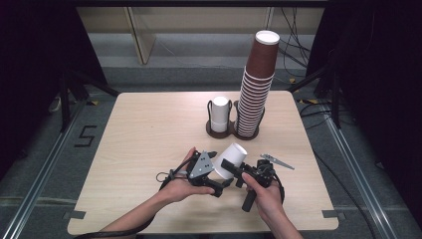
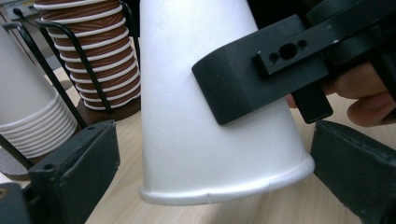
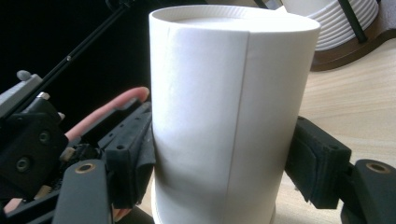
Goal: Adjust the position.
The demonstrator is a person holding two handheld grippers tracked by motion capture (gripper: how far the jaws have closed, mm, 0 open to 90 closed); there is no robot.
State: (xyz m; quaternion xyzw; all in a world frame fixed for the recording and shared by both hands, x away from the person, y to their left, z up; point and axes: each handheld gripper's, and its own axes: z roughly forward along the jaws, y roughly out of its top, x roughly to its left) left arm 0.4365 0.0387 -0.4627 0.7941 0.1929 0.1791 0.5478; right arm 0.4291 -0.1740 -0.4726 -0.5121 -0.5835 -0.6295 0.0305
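White paper cup [image 1: 232, 160] held above the near middle of the bench [image 1: 144, 134], tilted: closed base up and away, rim down toward the person, long axis slanting.

Right gripper [image 1: 230, 168]: jaws closed on the cup wall from both sides. Left gripper [image 1: 217, 158]: jaws spread wide at the rim [image 2: 224, 191], one on each side, gaps visible, pads not pressing.

Far side of the bench: two-bay wire holder [image 1: 233, 130]. Left bay holds a short stack of white cups [image 1: 219, 114]; right bay holds a tall, leaning stack of brown cups [image 1: 256, 87].

Metal clip [image 1: 276, 161] lies right of the grippers.
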